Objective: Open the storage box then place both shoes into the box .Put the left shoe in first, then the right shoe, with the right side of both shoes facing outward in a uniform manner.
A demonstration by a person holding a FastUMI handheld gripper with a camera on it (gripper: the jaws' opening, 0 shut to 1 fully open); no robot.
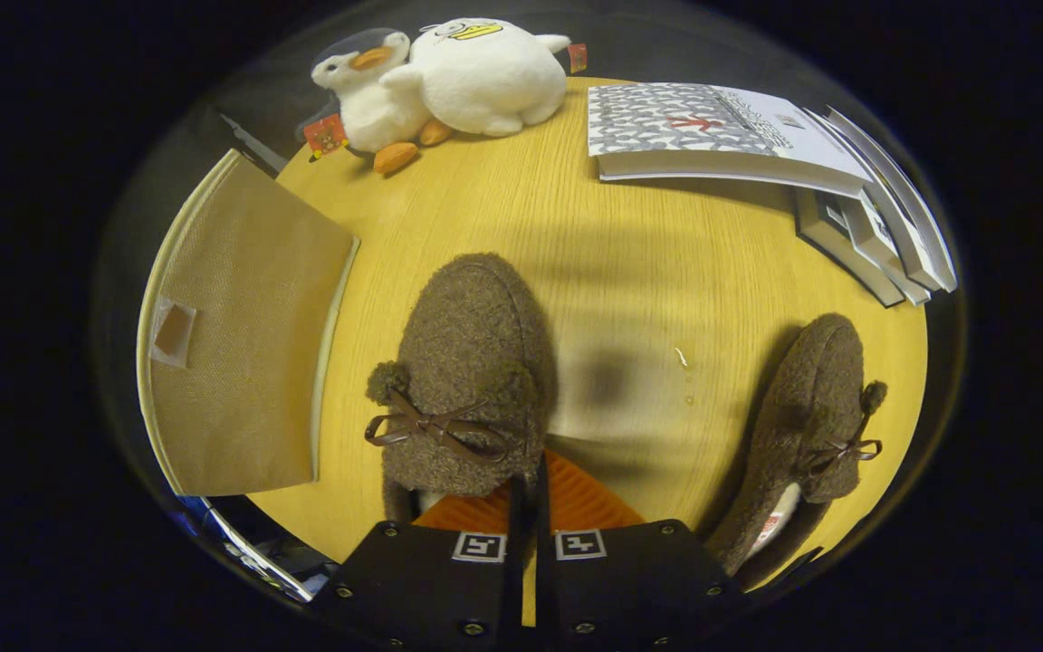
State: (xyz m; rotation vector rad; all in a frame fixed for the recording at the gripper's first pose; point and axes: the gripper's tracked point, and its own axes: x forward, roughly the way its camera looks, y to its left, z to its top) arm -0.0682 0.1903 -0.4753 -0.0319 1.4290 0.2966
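Tool (529, 484) clenched on brown slipper's (472, 362) rim; second slipper (811, 407) right of it, storage box (241, 335) left.

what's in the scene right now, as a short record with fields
gripper: fingers close together, pinching the rim of the nearer slipper
nearer slipper: brown, fuzzy, bow on top, just ahead of the fingers
other slipper: lying apart on the table, beside the fingers
storage box: beige fabric, lid shut
table: light wood
beyond the slippers: plush duck, stack of books
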